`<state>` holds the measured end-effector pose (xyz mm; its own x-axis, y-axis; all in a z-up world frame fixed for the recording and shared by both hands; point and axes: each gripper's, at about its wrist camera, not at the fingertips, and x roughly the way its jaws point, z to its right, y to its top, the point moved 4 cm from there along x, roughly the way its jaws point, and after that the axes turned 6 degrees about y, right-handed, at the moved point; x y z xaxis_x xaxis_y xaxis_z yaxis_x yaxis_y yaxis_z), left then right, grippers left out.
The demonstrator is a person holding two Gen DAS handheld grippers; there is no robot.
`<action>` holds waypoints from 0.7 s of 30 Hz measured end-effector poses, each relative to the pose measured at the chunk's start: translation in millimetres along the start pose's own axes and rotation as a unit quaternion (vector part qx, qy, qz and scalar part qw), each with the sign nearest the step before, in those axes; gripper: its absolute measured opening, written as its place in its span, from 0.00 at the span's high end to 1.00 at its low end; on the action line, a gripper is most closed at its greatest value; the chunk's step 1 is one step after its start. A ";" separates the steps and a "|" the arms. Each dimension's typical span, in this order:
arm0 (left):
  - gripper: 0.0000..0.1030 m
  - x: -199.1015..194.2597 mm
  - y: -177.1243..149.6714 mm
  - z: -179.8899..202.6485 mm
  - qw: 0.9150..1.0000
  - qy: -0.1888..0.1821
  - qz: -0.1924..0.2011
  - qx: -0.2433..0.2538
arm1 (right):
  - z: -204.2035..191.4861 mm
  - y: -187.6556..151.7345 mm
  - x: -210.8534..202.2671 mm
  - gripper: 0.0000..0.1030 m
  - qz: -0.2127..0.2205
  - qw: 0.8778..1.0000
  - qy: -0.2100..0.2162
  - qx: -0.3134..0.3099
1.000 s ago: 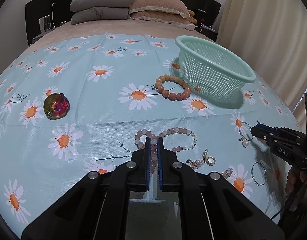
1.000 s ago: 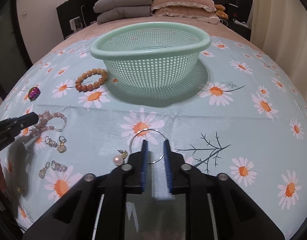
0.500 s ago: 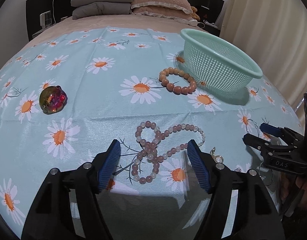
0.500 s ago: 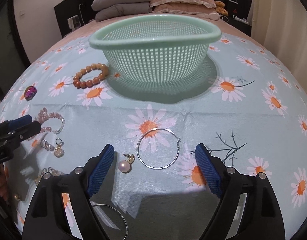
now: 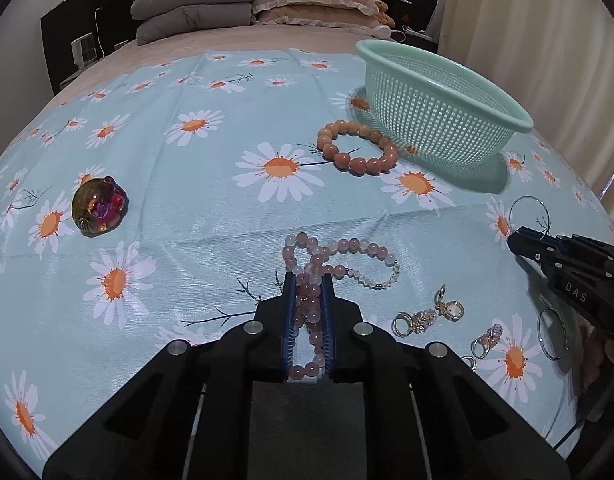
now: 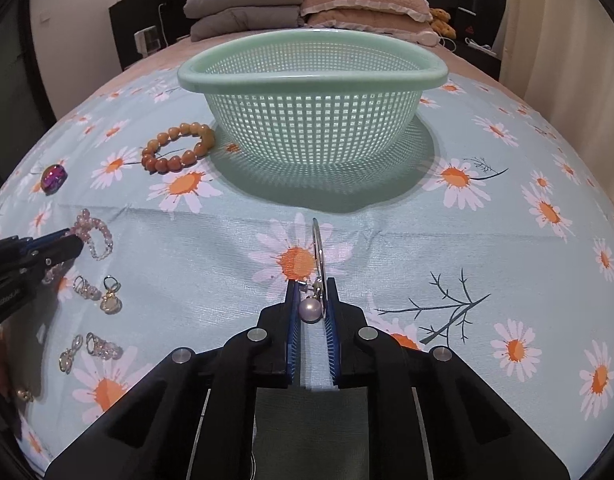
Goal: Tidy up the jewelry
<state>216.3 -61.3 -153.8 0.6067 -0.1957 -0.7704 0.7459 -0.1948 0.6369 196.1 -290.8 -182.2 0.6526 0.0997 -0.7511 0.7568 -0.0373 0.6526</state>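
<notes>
Left tool (image 5: 308, 280) clamps a pink bead necklace (image 5: 339, 258) on the bed. Right tool (image 6: 311, 284) grips a pearl hoop earring (image 6: 318, 256) near the basket (image 6: 311, 120).

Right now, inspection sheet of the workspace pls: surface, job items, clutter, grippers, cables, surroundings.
Surface: daisy-print cloth spread over a bed.
Job's things: green basket, upright, nothing seen inside; orange bead bracelet beside it; pink bead strand; hoop earring; pearl earring; small earrings; second hoop.
Clutter: iridescent ornament, apart from the rest.
Grippers: left gripper shut on pink bead strand; right gripper shut on hoop earring and pearl earring.
Cables: white cord near the headboard.
Surroundings: pillows, curtain.
</notes>
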 end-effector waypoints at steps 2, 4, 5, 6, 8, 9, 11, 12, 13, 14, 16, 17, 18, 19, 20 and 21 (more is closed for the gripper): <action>0.89 -1.2 0.1 -5.0 1.000 -0.016 -0.003 -0.019 | 4.4 0.9 -3.0 0.89 0.001 1.000 0.017 0.013; 0.93 -3.7 1.0 -6.4 0.999 -0.027 -0.003 -0.027 | 5.6 1.2 -7.6 0.89 0.006 1.000 0.019 0.016; 0.93 -4.9 1.3 -6.2 0.999 -0.032 -0.003 -0.029 | 5.1 1.1 -10.5 0.89 0.008 1.000 0.020 0.014; 0.93 -5.8 1.3 -5.7 0.999 -0.035 -0.004 -0.029 | 3.9 0.9 -13.5 0.89 0.011 1.000 0.020 0.012; 0.93 -7.2 1.5 -3.9 0.999 -0.033 -0.001 -0.027 | 2.7 1.4 -18.3 0.89 0.016 1.000 0.022 0.011; 0.93 -7.8 1.4 -3.4 0.999 -0.035 -0.001 -0.028 | 2.1 1.4 -19.6 0.89 0.016 1.000 0.023 0.010; 0.93 -10.4 1.8 -3.4 0.999 -0.040 0.001 -0.032 | 1.5 1.8 -22.9 0.89 0.020 0.999 0.024 0.010; 0.93 -12.0 2.6 -3.6 0.999 -0.040 0.002 -0.033 | 1.2 1.7 -24.7 0.89 0.022 0.999 0.025 0.010; 0.93 -13.8 3.2 -3.8 0.999 -0.041 0.004 -0.033 | 0.7 2.8 -26.6 0.89 0.024 0.999 0.027 0.008; 0.93 -15.3 4.0 -4.0 0.999 -0.041 0.005 -0.034 | -0.1 3.4 -29.1 0.89 0.026 0.999 0.026 0.006; 0.93 -16.9 5.3 -4.3 0.999 -0.041 0.007 -0.034 | -1.6 4.2 -33.3 0.89 0.030 0.999 0.027 0.002; 0.93 -16.9 5.4 -4.3 0.999 -0.041 0.007 -0.033 | -2.6 4.5 -34.4 0.89 0.032 0.999 0.026 0.000; 0.93 -16.8 5.1 -3.9 0.999 -0.040 0.006 -0.033 | -3.6 5.1 -34.1 0.89 0.030 0.999 0.026 -0.001; 0.93 -16.9 4.5 -3.8 0.999 -0.041 0.005 -0.034 | -3.9 4.2 -32.7 0.89 0.026 0.999 0.028 -0.002; 0.93 -16.8 4.0 -3.4 0.999 -0.041 0.005 -0.034 | -4.2 2.4 -30.2 0.89 0.020 0.999 0.027 -0.004; 0.93 -16.5 3.2 -3.3 0.999 -0.042 0.004 -0.034 | -4.2 0.3 -26.9 0.89 0.015 1.000 0.024 -0.006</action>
<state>209.5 -55.5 -139.1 0.5901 -0.2776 -0.7581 0.7596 -0.1273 0.6378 178.5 -289.3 -161.4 0.6716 0.1473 -0.7262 0.7368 -0.0294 0.6755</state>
